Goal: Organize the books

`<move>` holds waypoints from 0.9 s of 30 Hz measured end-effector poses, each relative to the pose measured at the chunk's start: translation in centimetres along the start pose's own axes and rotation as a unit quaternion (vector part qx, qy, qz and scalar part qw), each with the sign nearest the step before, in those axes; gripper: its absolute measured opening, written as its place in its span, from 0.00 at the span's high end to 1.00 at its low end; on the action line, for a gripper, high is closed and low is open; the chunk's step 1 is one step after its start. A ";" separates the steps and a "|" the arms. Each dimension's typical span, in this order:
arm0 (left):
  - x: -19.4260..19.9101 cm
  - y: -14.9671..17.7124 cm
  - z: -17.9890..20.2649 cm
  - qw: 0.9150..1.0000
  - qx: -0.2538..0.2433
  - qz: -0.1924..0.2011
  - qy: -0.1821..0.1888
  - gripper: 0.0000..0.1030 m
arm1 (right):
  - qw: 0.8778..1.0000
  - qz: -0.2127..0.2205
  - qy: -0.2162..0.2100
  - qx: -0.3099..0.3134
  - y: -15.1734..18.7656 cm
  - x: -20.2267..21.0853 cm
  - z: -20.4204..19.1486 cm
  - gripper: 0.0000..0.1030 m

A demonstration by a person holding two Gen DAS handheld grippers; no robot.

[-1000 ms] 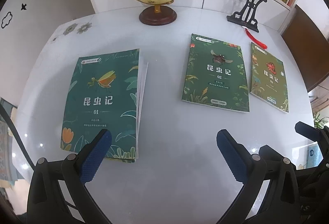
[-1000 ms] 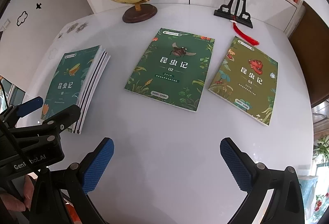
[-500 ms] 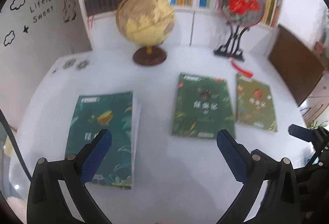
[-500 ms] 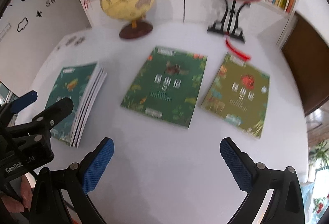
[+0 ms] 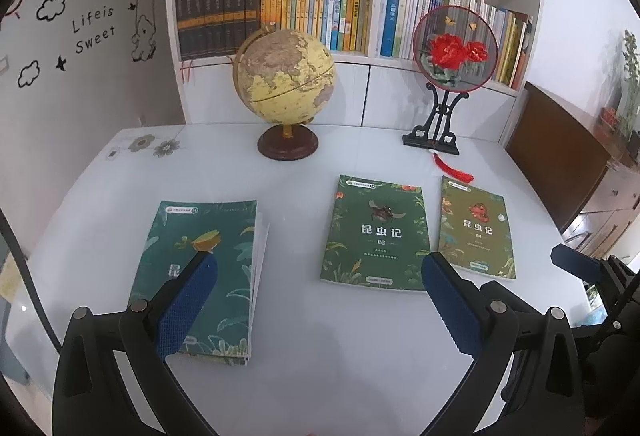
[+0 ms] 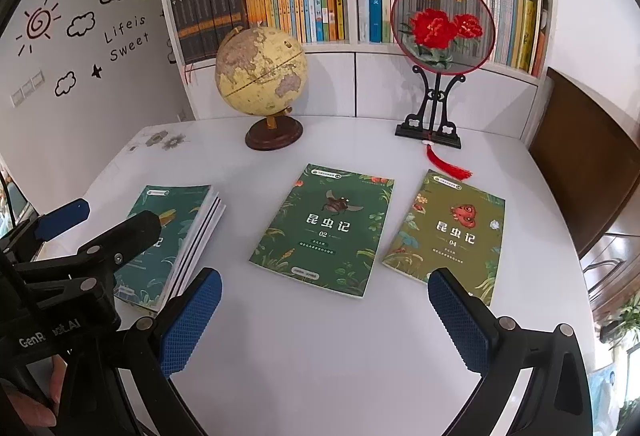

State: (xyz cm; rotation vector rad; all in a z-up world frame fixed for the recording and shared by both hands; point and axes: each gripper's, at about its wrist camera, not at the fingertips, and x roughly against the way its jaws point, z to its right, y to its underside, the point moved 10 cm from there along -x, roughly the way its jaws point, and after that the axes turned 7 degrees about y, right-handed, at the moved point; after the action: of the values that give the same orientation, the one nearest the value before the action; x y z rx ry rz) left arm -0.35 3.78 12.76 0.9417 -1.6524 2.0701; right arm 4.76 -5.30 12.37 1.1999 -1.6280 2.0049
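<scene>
Three thin paperbacks lie flat in a row on the white table [image 5: 320,376]. At the left is a teal book [image 5: 208,276] [image 6: 168,240] that tops a small stack, in the middle a dark green book marked 02 [image 5: 378,234] [image 6: 326,230], at the right an olive book marked 04 [image 5: 476,228] [image 6: 448,234]. My left gripper [image 5: 320,302] hangs open above the table's near side, its left pad over the teal book. My right gripper [image 6: 324,320] is open too, near the front edge, with nothing between its fingers. The left gripper's body [image 6: 80,268] shows at the left of the right wrist view.
A globe [image 5: 285,83] on a wooden base and a round red-flower fan on a black stand [image 5: 452,51] occupy the back of the table. Behind them a white bookcase [image 5: 360,3] is packed with upright books. A brown cabinet [image 5: 560,163] flanks the right side.
Both cameras have tilted up and drawn back, so the bookcase fills the top of each view and the books sit lower. The books have not moved. Both grippers stay open.
</scene>
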 end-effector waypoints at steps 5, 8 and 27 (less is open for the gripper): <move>0.0 0.6 -0.2 1.000 0.006 -0.006 0.000 0.01 | 1.000 0.001 0.006 0.004 0.3 0.3 -0.1 0.00; 0.1 0.9 0.0 1.000 0.010 -0.007 0.004 0.01 | 1.000 -0.003 0.006 0.005 0.6 0.3 -0.3 0.00; -1.0 2.7 0.8 0.999 -0.002 -0.027 0.024 0.01 | 0.999 -0.027 0.020 0.011 2.7 -0.2 0.1 0.00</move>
State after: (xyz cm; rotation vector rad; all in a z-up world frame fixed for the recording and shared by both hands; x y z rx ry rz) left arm -1.05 2.47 10.17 0.9183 -1.5893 2.0387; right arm 3.10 -6.16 10.41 1.1890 -1.5435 2.0055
